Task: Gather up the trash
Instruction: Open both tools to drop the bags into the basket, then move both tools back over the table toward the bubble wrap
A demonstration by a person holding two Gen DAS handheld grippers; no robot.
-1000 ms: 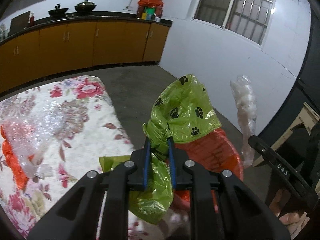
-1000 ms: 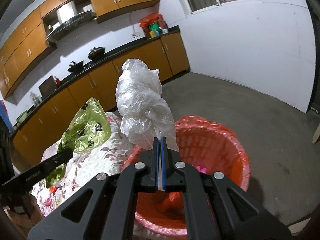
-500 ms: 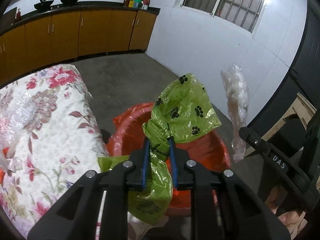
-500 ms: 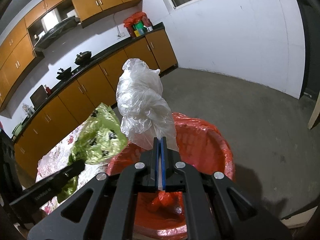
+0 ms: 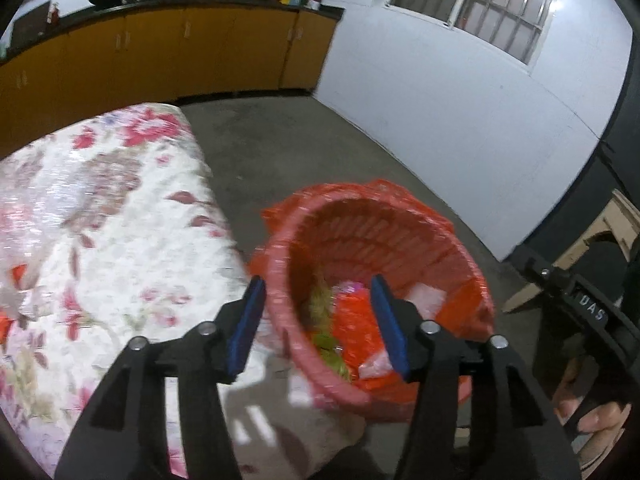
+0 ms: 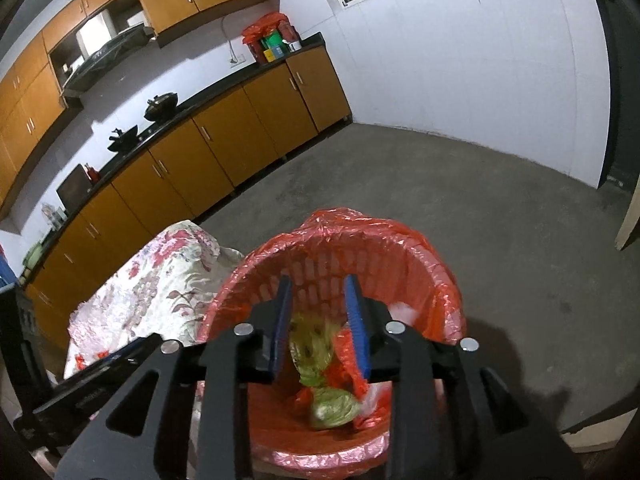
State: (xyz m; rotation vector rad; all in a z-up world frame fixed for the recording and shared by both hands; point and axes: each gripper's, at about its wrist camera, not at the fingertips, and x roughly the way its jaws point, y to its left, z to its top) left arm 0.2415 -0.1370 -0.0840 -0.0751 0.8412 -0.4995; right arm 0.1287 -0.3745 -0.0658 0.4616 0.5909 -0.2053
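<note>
The red basket (image 5: pixel 280 264) with a red liner stands on the floor beside the table. My left gripper (image 5: pixel 318 320) hangs over its near rim, jaws opening, with nothing between the blue pads (image 5: pixel 248 324). The green paw-print bag (image 5: pixel 324 308) lies blurred inside the basket among red and clear plastic. In the right wrist view my right gripper (image 6: pixel 319 316) is above the basket (image 6: pixel 448 280), jaws opening and empty. The green bag (image 6: pixel 316 348) lies below them in the basket, with clear plastic (image 6: pixel 372 396) beside it.
A table with a floral cloth (image 5: pixel 100 240) sits left of the basket, with bits of red plastic at its left edge. Orange cabinets (image 6: pixel 240 140) line the far wall. Bare concrete floor (image 6: pixel 500 208) spreads beyond the basket. The other gripper's body (image 5: pixel 580 308) is at the right.
Both grippers have gone from shut to open. The green bag left the left jaws and the clear bag left the right jaws; both now lie in the basket. The left gripper sank.
</note>
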